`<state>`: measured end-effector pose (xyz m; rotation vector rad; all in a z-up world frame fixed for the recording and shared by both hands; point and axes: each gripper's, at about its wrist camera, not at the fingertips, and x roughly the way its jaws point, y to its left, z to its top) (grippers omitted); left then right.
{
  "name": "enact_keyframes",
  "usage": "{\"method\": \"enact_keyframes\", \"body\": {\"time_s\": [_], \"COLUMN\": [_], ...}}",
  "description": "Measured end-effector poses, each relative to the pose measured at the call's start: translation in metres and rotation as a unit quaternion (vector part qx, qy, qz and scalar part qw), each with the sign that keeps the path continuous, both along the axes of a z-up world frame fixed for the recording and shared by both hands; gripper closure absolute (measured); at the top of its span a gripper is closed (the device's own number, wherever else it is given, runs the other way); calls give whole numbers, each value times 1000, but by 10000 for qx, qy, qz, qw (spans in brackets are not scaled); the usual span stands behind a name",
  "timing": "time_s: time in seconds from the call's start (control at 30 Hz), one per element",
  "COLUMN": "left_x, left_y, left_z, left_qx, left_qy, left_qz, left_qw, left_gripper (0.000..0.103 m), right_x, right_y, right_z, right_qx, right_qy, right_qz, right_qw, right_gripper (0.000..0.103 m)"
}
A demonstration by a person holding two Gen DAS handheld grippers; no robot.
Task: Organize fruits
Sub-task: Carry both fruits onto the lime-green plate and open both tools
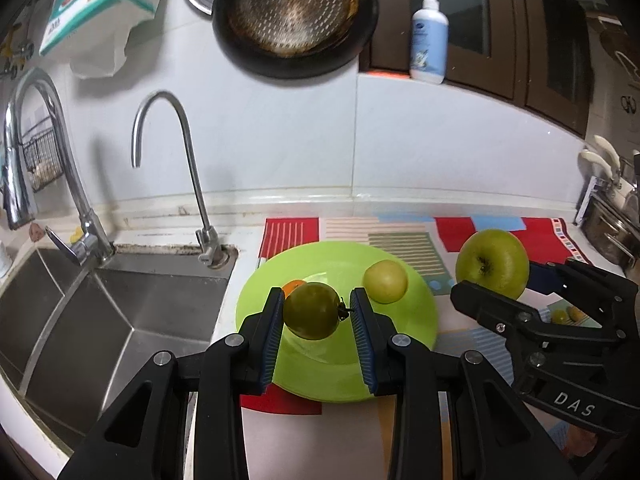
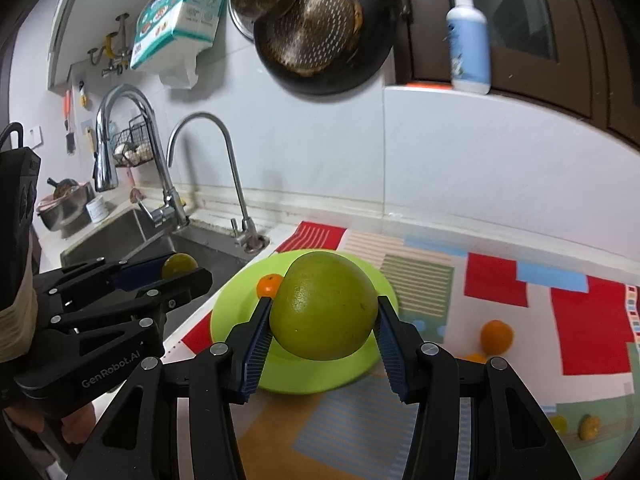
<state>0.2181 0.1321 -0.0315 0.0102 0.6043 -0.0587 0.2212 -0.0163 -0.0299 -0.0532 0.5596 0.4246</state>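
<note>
My left gripper (image 1: 316, 300) is shut on a small dark green fruit (image 1: 312, 311) with a stem, held just above the lime green plate (image 1: 412, 328). On that plate lie a pale yellow-green fruit (image 1: 385, 282) and a small orange fruit (image 1: 294, 285), which is half hidden behind the held one. My right gripper (image 2: 324, 304) is shut on a large green apple (image 2: 324, 306), hanging over the plate's (image 2: 236, 312) right part. In the left wrist view the right gripper (image 1: 496, 284) and its apple (image 1: 493, 263) are to the right of the plate.
A steel sink (image 1: 120, 320) with two taps (image 1: 188, 176) lies left of the plate. The patterned mat (image 2: 500, 288) carries an orange (image 2: 496, 337) and small yellow fruits (image 2: 590, 426) at right. A pan (image 1: 296, 16) hangs on the wall and a soap bottle (image 1: 430, 40) stands on the ledge.
</note>
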Motion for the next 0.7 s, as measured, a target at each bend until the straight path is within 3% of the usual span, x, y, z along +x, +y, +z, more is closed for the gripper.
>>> {"method": "enact_keyframes", "body": {"time_s": [0.7], "left_x": [56], "left_y": [9], "left_z": [-59], "left_qx": [-78], "left_qy": [834], "left_qz": [-44], "left_qw": [9965], "left_gripper": [70], "right_x": [61], "right_y": [19], "right_z": [-62], "right_qx": [-164], "right_qy": [893], "right_qz": [163], "right_qw": [9957], "right_gripper": [52]}}
